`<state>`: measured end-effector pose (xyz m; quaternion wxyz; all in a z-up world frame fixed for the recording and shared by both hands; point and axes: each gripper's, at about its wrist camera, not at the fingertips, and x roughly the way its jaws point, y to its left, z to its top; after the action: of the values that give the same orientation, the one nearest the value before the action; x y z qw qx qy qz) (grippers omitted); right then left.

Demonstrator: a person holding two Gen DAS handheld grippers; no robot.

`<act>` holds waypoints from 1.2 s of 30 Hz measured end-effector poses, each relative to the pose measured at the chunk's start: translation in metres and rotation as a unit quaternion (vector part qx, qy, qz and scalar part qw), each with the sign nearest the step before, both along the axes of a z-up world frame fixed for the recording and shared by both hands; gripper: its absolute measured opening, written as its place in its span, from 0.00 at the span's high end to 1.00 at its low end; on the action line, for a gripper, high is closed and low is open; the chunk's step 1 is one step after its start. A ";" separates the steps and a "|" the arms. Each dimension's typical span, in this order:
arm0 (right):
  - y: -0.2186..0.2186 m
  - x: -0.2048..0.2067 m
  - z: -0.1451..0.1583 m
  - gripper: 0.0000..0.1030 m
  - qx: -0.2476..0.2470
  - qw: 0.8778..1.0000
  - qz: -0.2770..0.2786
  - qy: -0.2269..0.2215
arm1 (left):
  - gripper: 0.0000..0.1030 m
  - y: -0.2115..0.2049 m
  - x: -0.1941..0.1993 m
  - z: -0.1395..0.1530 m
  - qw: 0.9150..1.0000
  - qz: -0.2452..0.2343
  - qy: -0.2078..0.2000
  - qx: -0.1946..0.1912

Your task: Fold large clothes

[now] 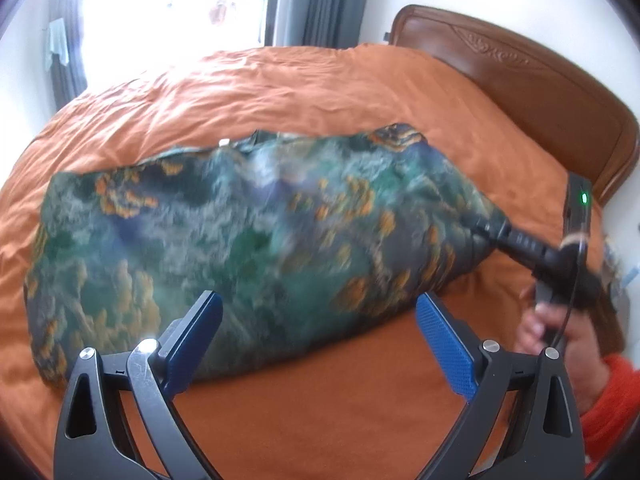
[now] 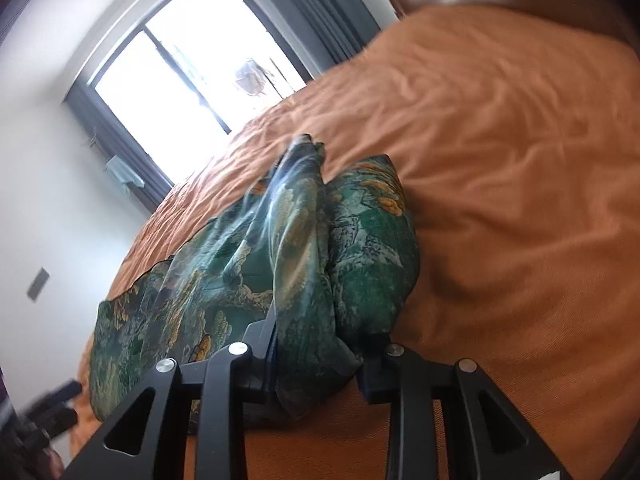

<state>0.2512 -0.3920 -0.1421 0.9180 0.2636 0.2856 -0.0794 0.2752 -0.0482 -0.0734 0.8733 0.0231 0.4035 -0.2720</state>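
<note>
A large green garment (image 1: pixel 224 240) with an orange and grey landscape print lies spread across the orange bed cover (image 1: pixel 304 92). My left gripper (image 1: pixel 320 340) hovers open above its near edge, blue pads (image 1: pixel 446 344) wide apart with nothing between them. In the left wrist view my right gripper (image 1: pixel 486 229) comes in from the right and pinches the garment's right end, lifted off the cover. In the right wrist view the right gripper (image 2: pixel 320 344) is shut on a bunched fold of the garment (image 2: pixel 304 280), which hides the pads.
A brown carved headboard (image 1: pixel 520 80) stands at the right end of the bed. A bright window (image 2: pixel 180 80) with dark curtains (image 1: pixel 320 0) is behind the bed. A hand (image 1: pixel 560 336) in an orange sleeve holds the right gripper's handle.
</note>
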 end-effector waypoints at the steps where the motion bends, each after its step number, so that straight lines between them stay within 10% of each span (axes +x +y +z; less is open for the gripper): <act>1: 0.012 -0.003 0.012 0.72 -0.034 0.999 0.008 -0.012 | 0.05 -0.002 0.005 0.012 1.000 -0.014 0.006 -0.008; 11: 0.143 -0.019 0.090 0.72 -0.283 0.944 0.131 -0.104 | 0.05 -0.046 0.062 0.088 0.982 -0.128 0.128 -0.056; 20: 0.260 -0.037 0.071 0.72 -0.493 0.822 0.251 -0.139 | 0.05 -0.038 0.066 0.082 0.986 -0.092 0.135 0.016; 23: 0.280 -0.036 0.066 0.72 -0.513 0.802 0.269 -0.146 | 0.05 -0.036 0.065 0.072 0.989 -0.065 0.116 0.065; 26: 0.286 -0.038 0.066 0.72 -0.519 0.794 0.278 -0.153 | 0.17 -0.030 0.068 0.062 0.990 -0.029 0.103 0.096; 28: 0.286 -0.041 0.066 0.72 -0.519 0.792 0.284 -0.154 | 0.61 -0.025 0.073 0.055 0.988 -0.006 0.109 0.108; 30: 0.282 -0.043 0.067 0.71 -0.504 0.800 0.288 -0.151 | 0.70 -0.018 0.078 0.052 0.988 0.002 0.126 0.091; 36: 0.235 -0.069 0.095 0.49 -0.337 0.877 0.311 -0.144 | 0.74 0.020 0.089 0.066 0.991 0.013 0.119 0.064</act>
<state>0.1819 -0.1574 -0.0467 0.9595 -0.1560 0.1736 0.1576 0.3638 -0.0285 -0.0072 0.8194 0.0409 0.5212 -0.2352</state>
